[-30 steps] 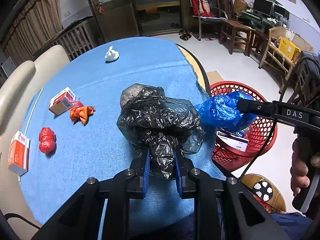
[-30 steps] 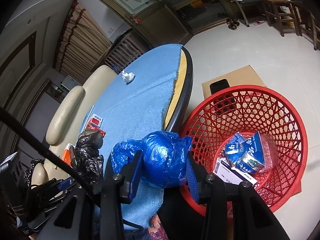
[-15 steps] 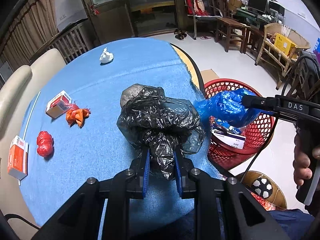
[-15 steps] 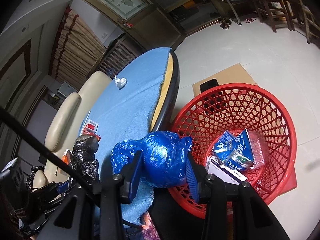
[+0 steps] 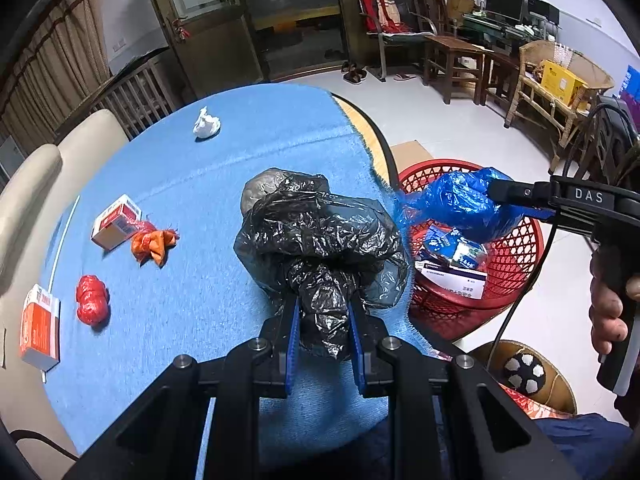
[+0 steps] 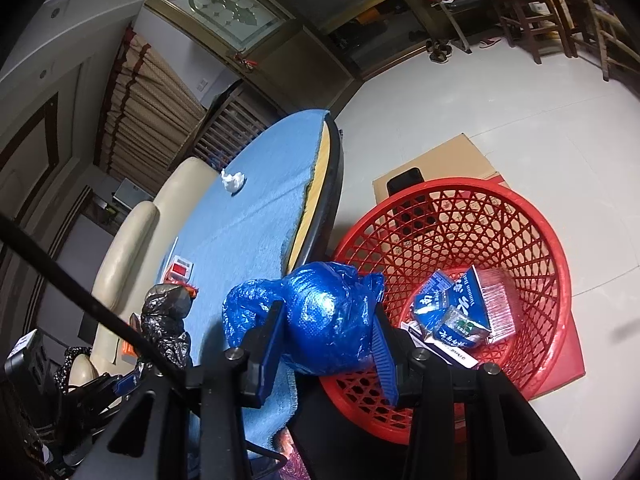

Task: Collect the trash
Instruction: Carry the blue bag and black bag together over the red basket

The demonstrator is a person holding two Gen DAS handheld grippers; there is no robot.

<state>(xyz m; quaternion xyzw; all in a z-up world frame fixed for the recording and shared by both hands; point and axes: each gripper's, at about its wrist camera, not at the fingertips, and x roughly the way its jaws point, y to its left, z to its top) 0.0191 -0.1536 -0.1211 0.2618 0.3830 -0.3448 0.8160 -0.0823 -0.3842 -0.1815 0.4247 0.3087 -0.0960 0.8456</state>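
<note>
Blue-clothed table [image 5: 224, 168] bears tissue [image 5: 206, 125], boxes [image 5: 116, 221], perhaps wrappers [image 5: 154, 242].

Our two grippers are black with blue pads [image 5: 291, 334] and shiny round screws [image 5: 258, 345]. White letters "DAS" [image 5: 588, 195] sit on one. A black cable [image 5: 520, 292] hangs down.

Inventory by count:

- Claws: 2, the left claw [image 5: 323, 320] and the right claw [image 6: 328, 330].
- Bunched plastic bags held up: 2, one black bag [image 5: 320, 236] and one blue bag [image 6: 320, 320].
- Red mesh basket [image 6: 532, 240]: 1, with several cartons and packets inside; exact number unclear.
- Table [image 5: 192, 184] with blue cloth: 1.
- On the table: 2 small red-and-white boxes [image 5: 116, 222] [image 5: 39, 330]; 1 orange wad [image 5: 154, 242]; 1 red wad [image 5: 93, 299]; 1 white crumpled tissue [image 5: 206, 125].
</note>
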